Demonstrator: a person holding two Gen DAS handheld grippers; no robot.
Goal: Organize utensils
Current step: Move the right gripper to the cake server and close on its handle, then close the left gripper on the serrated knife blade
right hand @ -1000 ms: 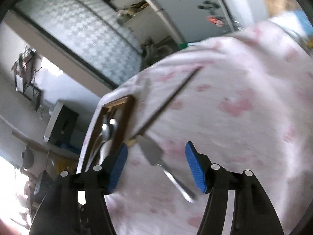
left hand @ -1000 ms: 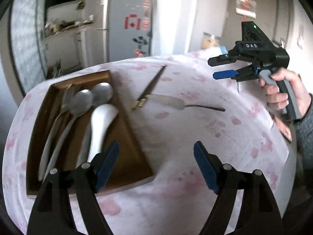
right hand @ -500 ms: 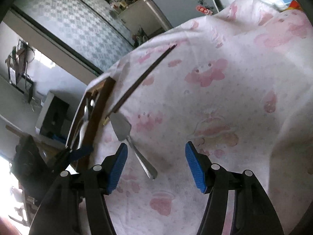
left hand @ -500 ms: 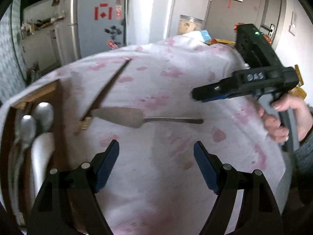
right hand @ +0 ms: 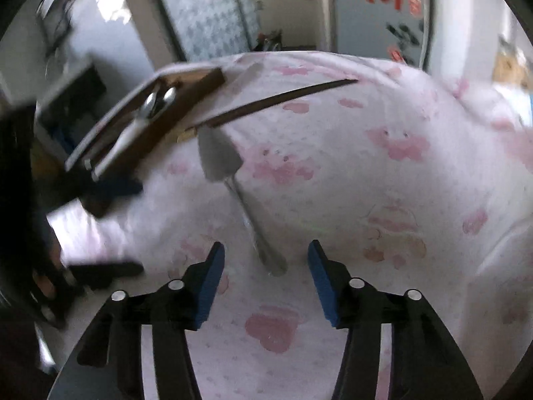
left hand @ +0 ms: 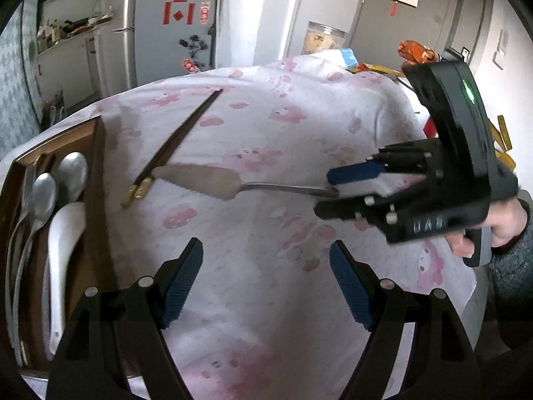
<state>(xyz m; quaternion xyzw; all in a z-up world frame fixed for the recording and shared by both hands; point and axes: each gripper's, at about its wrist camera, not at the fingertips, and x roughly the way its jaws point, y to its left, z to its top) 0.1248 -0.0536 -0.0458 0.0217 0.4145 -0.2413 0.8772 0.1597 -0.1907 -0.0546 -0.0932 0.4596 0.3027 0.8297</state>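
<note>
Wooden tray (left hand: 100, 153), metal spoons (left hand: 71, 175), white spoon (left hand: 61, 253)

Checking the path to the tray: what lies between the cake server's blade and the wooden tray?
In the left wrist view, the chopsticks lie between the cake server and the wooden tray.

I am looking into a home kitchen: a grey fridge (left hand: 166, 23) with red stickers stands behind the tabletop (left hand: 266, 133), which has a pink cartoon cloth, near shelves (left hand: 70, 30) of kitchen things and a jar (left hand: 324, 38).
</note>
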